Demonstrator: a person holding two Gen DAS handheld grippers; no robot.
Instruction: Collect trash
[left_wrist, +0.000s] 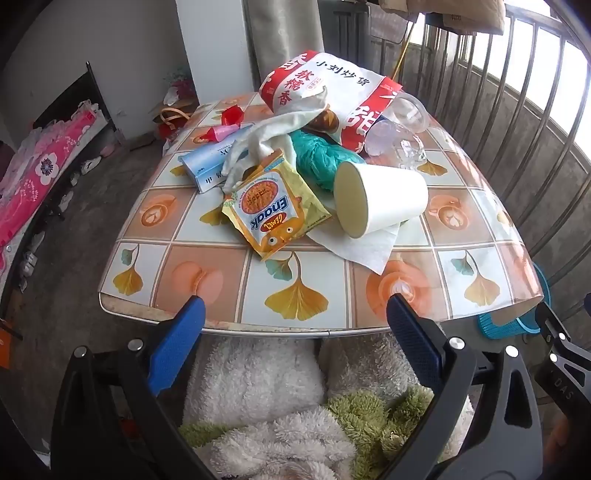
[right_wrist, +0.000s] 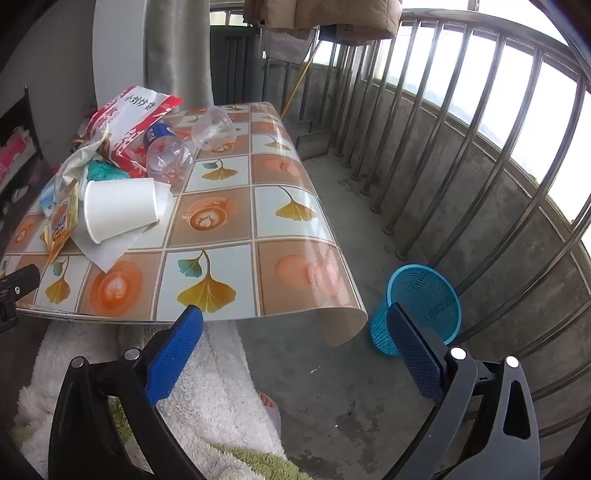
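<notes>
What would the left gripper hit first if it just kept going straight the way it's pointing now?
Probably the near edge of the table: the open left gripper aims at bare patterned cloth there, short of the yellow snack packet and white paper cup. Depth is uncertain.

The near strip of the table, covered in a tiled ginkgo-leaf vinyl cloth, lies bare, as does its right half toward the metal railing. The middle and far left are blocked by a heap: a white paper cup on its side, a yellow snack packet, a red-and-white paper bag. A blue mesh wastebasket stands on open concrete floor beside the overhanging cloth corner.
</notes>
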